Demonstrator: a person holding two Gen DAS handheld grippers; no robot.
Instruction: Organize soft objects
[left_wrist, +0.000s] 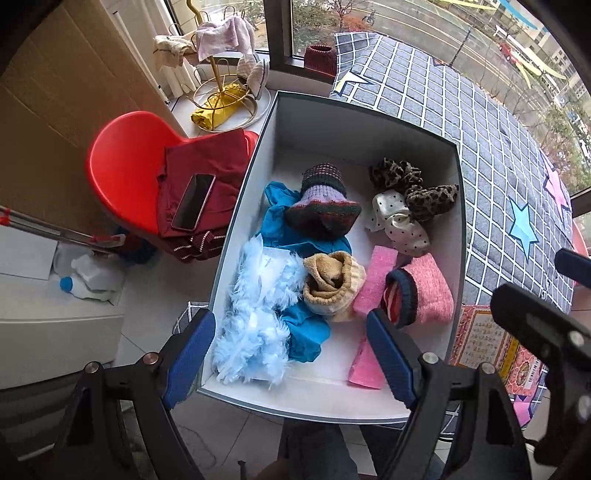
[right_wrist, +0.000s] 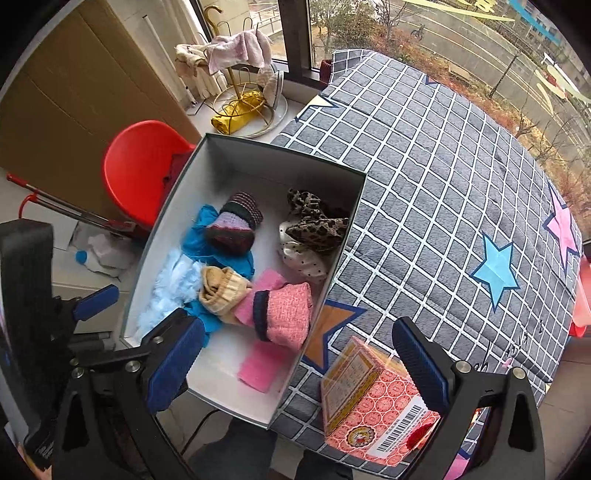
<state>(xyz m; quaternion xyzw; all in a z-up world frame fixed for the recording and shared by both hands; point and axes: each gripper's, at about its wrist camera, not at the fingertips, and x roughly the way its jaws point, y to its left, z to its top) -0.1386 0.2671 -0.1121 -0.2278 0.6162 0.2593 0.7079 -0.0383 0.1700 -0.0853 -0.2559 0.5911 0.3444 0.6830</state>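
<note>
A white open box (left_wrist: 455, 221) (right_wrist: 343, 240) sits at the left edge of a table with a grey grid cloth (right_wrist: 443, 192). In it lie a blue feather piece (left_wrist: 255, 321), teal cloth (left_wrist: 280, 206), a purple knitted sock (left_wrist: 325, 201), a tan sock (left_wrist: 332, 284), a pink knitted piece (left_wrist: 428, 291) (right_wrist: 288, 314), pink sponges (left_wrist: 373, 280), leopard scrunchies (left_wrist: 413, 184) and a dotted white scrunchie (left_wrist: 399, 225). My left gripper (left_wrist: 295, 354) is open and empty above the box's near end. My right gripper (right_wrist: 299, 365) is open and empty above the box's near right corner.
A pink patterned carton (right_wrist: 369, 402) stands on the cloth beside the box. A red chair (left_wrist: 122, 170) holds red clothes and a phone (left_wrist: 194, 201). A gold rack (left_wrist: 221, 74) with cloths stands on the sill. A plastic bottle (left_wrist: 92, 277) lies on the floor.
</note>
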